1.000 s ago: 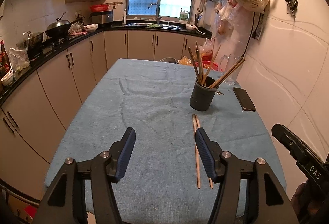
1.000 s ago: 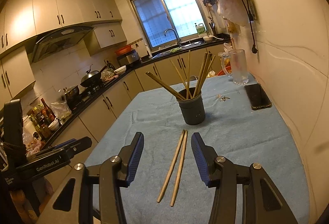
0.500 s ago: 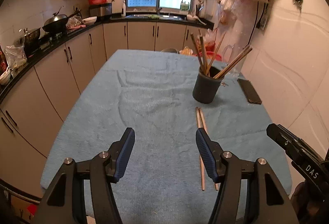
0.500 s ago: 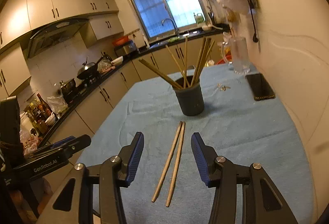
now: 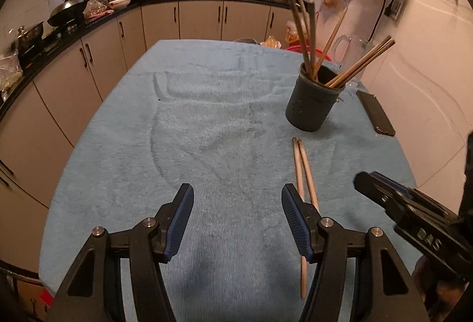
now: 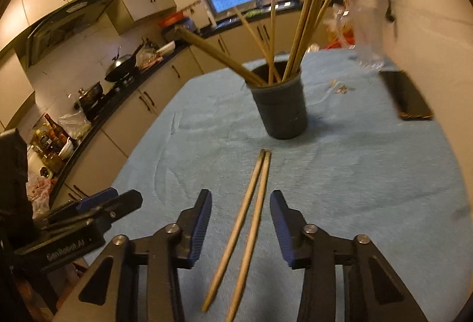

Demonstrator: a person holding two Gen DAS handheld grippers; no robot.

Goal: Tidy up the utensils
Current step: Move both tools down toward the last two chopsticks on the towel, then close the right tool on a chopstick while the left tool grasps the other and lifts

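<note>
Two wooden chopsticks point(image 6: 251, 215) lie side by side on the blue cloth, pointing toward a dark holder cup point(image 6: 280, 106) that has several chopsticks standing in it. My right gripper point(image 6: 241, 224) hangs low over the pair with a finger on each side. Its jaws are closing and the pads stand clear of the wood. In the left wrist view the same pair point(image 5: 303, 171) runs past the right finger of my left gripper point(image 5: 238, 218), which is open over bare cloth. The cup point(image 5: 313, 103) stands beyond, and the right gripper's tip point(image 5: 381, 186) enters from the right.
The blue cloth covers a table point(image 5: 207, 121) against the right wall. A black phone point(image 5: 375, 112) lies right of the cup and a glass pitcher point(image 5: 351, 56) stands behind it. Kitchen counters run along the left and far side.
Both grippers have come forward and lower toward the table. The right gripper's fingers have drawn closer together around the two lying chopsticks. The left gripper's gap is unchanged.
</note>
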